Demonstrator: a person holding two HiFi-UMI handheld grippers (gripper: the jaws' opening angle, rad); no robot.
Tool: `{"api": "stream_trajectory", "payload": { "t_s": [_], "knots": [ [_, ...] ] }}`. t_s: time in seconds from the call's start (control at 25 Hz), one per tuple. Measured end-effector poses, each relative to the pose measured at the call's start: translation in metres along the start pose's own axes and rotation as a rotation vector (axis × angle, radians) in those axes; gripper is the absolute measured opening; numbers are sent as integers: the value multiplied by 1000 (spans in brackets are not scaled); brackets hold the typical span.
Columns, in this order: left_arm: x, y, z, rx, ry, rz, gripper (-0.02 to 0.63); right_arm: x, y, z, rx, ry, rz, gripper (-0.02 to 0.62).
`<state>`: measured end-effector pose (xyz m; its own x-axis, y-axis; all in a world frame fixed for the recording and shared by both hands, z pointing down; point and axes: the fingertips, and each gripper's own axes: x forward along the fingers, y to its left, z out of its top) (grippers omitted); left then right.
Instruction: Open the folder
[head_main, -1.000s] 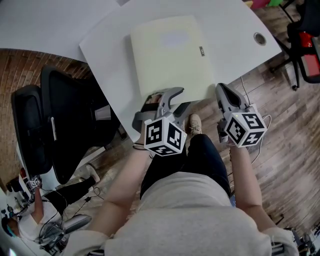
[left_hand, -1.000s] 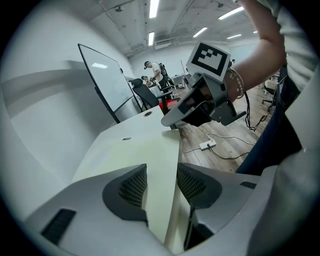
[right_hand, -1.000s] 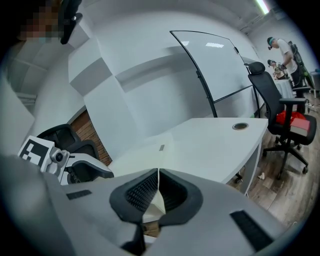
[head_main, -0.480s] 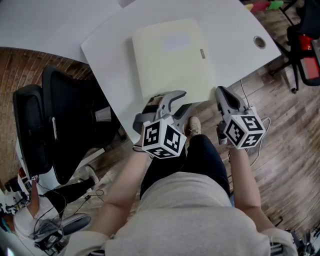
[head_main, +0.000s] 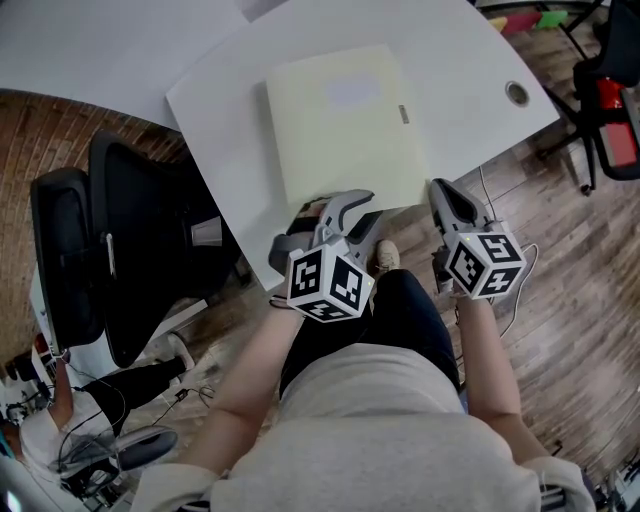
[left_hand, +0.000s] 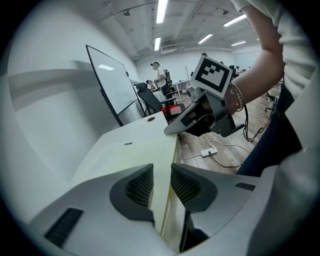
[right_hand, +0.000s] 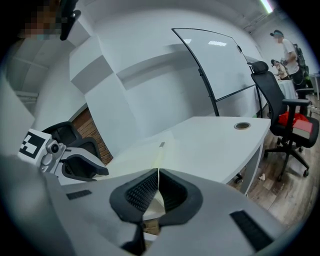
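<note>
A pale yellow folder (head_main: 340, 120) lies closed on the white table (head_main: 480, 60), its near edge by the table's front rim. My left gripper (head_main: 358, 203) is at the folder's near edge. In the left gripper view its jaws (left_hand: 162, 172) have just been closing and stand a little apart, with the folder's (left_hand: 135, 155) thin edge in the gap and no pad pressing on it. My right gripper (head_main: 436, 188) sits at the near right corner. In the right gripper view its pads (right_hand: 158, 180) meet on the folder's (right_hand: 145, 155) corner edge.
A black office chair (head_main: 120, 250) stands left of the table. A cable grommet (head_main: 517, 93) is set in the table's right end, and a red and black chair (head_main: 615, 110) stands beyond it. A person's legs fill the wooden floor below the grippers.
The left gripper's jaws have narrowed around the folder's near edge. The right gripper has kept still and the folder lies flat as before.
</note>
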<state>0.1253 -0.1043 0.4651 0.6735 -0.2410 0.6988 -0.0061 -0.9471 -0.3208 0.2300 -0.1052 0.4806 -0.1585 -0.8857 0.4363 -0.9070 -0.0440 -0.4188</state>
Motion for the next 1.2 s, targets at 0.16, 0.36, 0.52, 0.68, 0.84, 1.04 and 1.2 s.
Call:
{"api": "stream_trajectory", "payload": {
  "t_s": [0.16, 0.36, 0.52, 0.68, 0.84, 1.04, 1.2],
  "knots": [
    [0, 0, 2, -9, 0, 0, 117, 3, -2, -6, -14, 14, 9, 23],
    [-1, 1, 3, -55, -27, -1, 94, 4, -1, -6, -62, -5, 17, 23],
    [-2, 0, 5, -48, -37, 7, 82, 3, -2, -7, -71, -6, 23, 23],
    [-4, 2, 7, -47, -41, 21, 71, 5, -2, -5, -97, 12, 28, 23],
    [-5, 3, 9, -50, -41, 17, 63, 5, -2, -5, -120, 19, 21, 23],
    [-8, 5, 10, -63, -48, 11, 58, 5, -1, -5, -140, 27, 16, 23],
    [-9, 6, 11, -64, -48, 2, 54, 6, -1, -5, -131, 29, 16, 23]
  ]
}}
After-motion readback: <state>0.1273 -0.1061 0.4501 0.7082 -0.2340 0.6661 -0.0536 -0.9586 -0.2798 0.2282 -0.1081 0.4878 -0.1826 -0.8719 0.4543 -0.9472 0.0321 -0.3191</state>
